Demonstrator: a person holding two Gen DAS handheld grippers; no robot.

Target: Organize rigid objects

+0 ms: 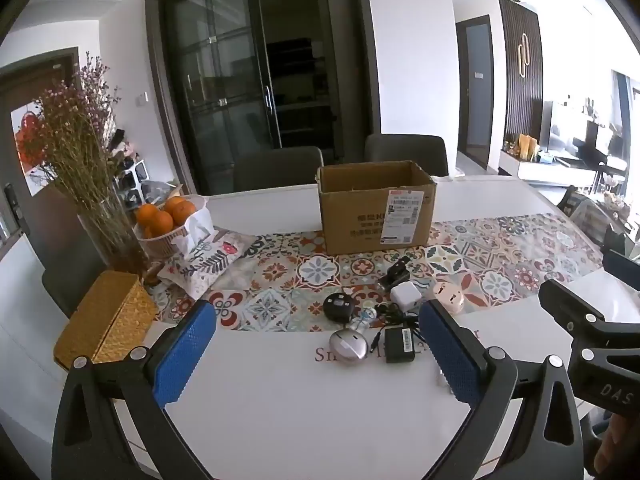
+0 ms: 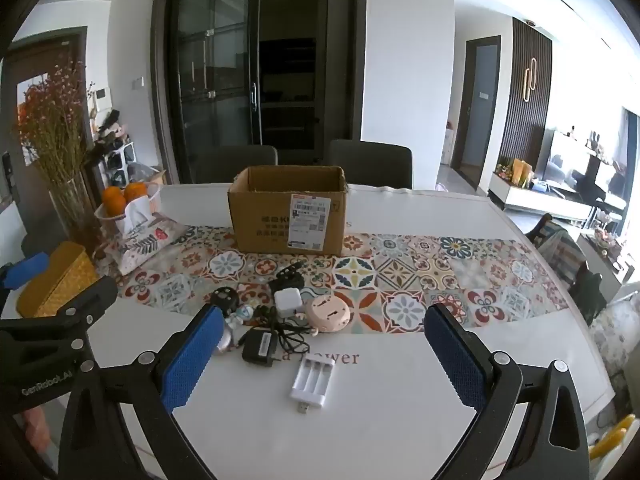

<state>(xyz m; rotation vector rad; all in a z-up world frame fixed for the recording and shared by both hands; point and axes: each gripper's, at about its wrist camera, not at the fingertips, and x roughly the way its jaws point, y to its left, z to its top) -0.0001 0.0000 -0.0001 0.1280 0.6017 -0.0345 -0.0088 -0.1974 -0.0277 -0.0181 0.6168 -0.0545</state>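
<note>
Blue-padded fingers point(image 1: 184, 356) spread wide (both grippers), empty.

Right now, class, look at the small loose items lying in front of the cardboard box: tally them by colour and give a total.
Black: 3 - round gadget, clip-like piece, plug adapter with its cable
White: 2 - cube charger, battery charger
Pink: 1 - round disc
Silver: 1 - oval gadget
White and blue: 1 - small figurine
Total: 8

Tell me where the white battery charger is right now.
In the right wrist view, the white battery charger lies on the bare white table, nearest the camera, just right of the black power adapter, between the open right gripper's fingers.
</note>
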